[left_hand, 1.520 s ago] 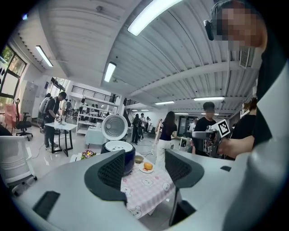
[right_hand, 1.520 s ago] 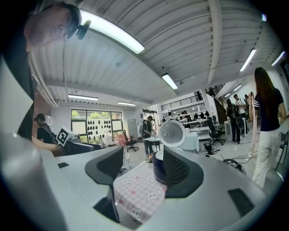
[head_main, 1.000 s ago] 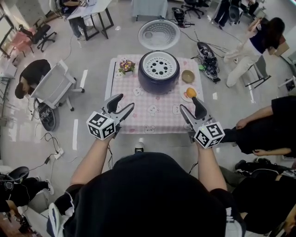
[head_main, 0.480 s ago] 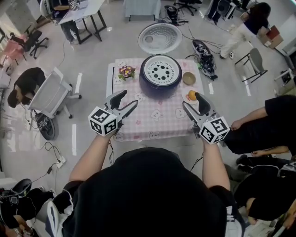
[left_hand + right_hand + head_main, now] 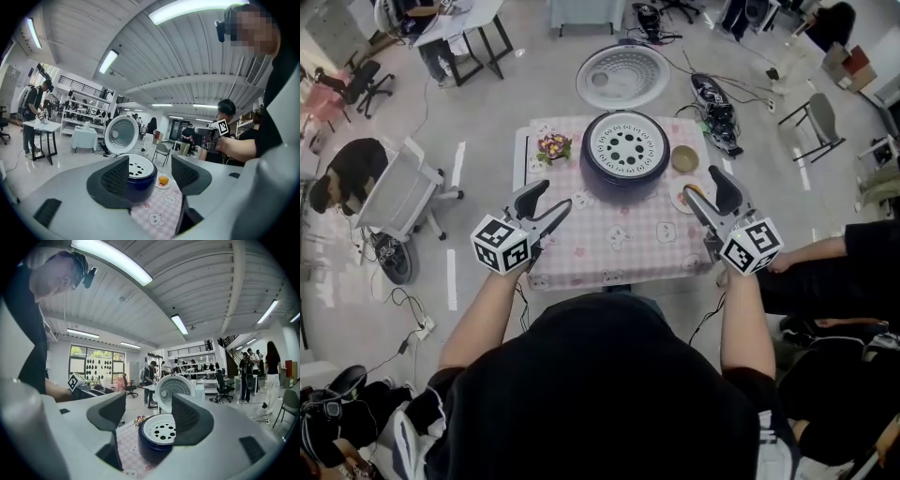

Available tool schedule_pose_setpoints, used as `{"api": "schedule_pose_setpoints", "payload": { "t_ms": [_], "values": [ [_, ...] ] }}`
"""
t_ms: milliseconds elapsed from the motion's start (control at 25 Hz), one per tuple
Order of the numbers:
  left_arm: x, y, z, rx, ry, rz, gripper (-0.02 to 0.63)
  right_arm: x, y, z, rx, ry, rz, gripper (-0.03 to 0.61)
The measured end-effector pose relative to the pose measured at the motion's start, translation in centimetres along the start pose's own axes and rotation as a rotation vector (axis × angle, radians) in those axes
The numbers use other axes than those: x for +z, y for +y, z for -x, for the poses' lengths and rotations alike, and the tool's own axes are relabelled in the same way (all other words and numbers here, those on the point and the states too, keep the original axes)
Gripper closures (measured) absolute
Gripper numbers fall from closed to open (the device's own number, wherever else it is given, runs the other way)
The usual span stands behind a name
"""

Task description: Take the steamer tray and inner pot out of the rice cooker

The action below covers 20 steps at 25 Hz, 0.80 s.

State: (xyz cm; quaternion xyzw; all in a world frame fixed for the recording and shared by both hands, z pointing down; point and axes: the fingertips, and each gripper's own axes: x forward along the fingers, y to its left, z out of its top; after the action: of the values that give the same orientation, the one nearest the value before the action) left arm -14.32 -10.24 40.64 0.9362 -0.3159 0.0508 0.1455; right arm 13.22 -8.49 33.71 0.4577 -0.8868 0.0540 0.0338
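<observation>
Since the earlier frames the gap between the grippers has widened. The right gripper [image 5: 702, 181] has swung out and forward to the table's right edge, while the left gripper [image 5: 551, 195] sits over the left front part much as before. The right jaws have just been opening further, with nothing between them. The left jaws stand wide and empty too (each gripper view looks between bare pads at the cooker).

Both hover over the near half of the table [image 5: 609, 253], which has a pink checked cloth, and touch nothing. In the head view the right gripper overlaps the plate [image 5: 678, 199]; the left gripper view shows an orange [image 5: 163, 179] on it.

Further back, mid-table: rice cooker [image 5: 623, 177], dark blue body. The steamer tray [image 5: 624, 145], white with round holes, sits in the cooker's mouth, and the inner pot is hidden under it. A flower pot [image 5: 554, 146] is just left of the cooker and a small bowl [image 5: 684, 158] just right. The lid [image 5: 623, 73] stands open behind.
</observation>
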Motion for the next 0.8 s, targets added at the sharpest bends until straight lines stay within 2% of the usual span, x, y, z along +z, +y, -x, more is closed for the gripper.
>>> {"api": "schedule_pose_setpoints", "payload": {
  "t_ms": [400,800],
  "values": [
    [-0.1,3.0,-3.1,0.052,0.007,0.031,0.318,-0.9,-3.8,-5.9,0.118,0.102,0.096,0.259],
    [-1.2,4.5,-6.4,0.061,0.024,0.073,0.318,-6.3,-3.6,-11.7,0.347,0.328,0.262,0.235]
  ]
}}
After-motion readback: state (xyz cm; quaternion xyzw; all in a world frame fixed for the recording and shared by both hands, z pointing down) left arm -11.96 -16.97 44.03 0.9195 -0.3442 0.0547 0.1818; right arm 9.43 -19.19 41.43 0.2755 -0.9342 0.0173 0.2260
